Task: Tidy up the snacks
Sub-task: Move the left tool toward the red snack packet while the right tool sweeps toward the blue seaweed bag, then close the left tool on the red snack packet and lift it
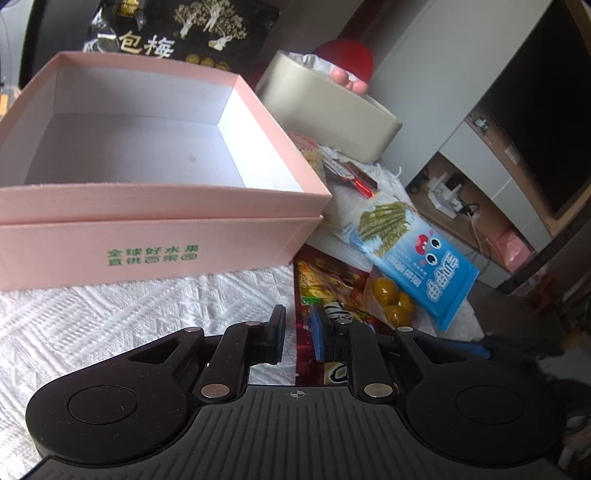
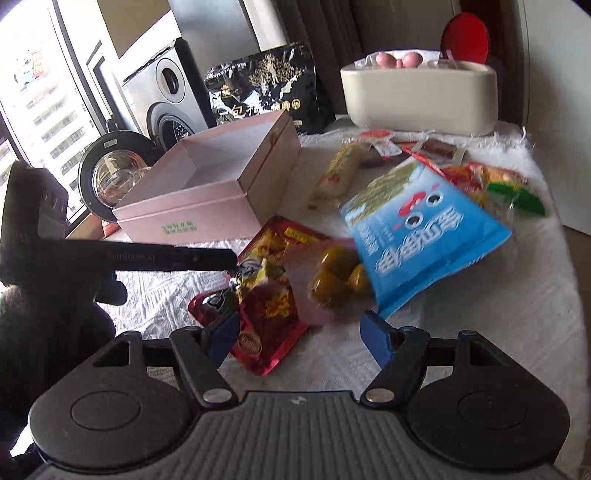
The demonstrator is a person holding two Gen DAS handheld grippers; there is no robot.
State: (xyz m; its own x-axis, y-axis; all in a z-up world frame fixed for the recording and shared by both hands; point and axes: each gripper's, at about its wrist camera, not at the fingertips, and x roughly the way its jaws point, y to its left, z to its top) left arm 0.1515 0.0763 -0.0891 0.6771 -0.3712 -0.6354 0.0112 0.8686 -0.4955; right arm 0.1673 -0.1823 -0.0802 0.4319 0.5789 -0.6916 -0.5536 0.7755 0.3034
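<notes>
Step in hand, as I judge it: first pick. The pink box point(image 1: 147, 155) sits at upper left of the left wrist view and has nothing in it, while the snacks lie loose on the white cloth-covered surface point(image 1: 110, 314) to its right.

Left tongs point(image 1: 297, 334): narrow gap, blue pads either side of the left edge of the red pack point(image 1: 321, 284), at lower centre. Whether they pinch it I cannot tell; the pack looks flat on the cloth.

Right tongs point(image 2: 299, 336): wide open, holding nothing, hovering just before the red pack point(image 2: 273, 295) and the clear bag of green fruits point(image 2: 332, 273), at frame centre. The blue bag point(image 2: 421, 236) lies over that clear bag, centre right and blurred.

Next move, likely: close on one pack, lift it clear of the overlapping bags, carry it left and up into the box. Taking the top bag first is safer, since pulling the red pack may drag the others.

Writing:
- Box front, green print, two lines: 全球好水果, second line not sure.
- Black bag point(image 1: 177, 33) behind the box, gold print: 一包梅.
- Blue bag: white characters upside down, cartoon eyes, red crab; not readable.
- Red pack: print too small.

More small packs lie at upper right of the right wrist view, before the beige tub point(image 2: 417, 99).
</notes>
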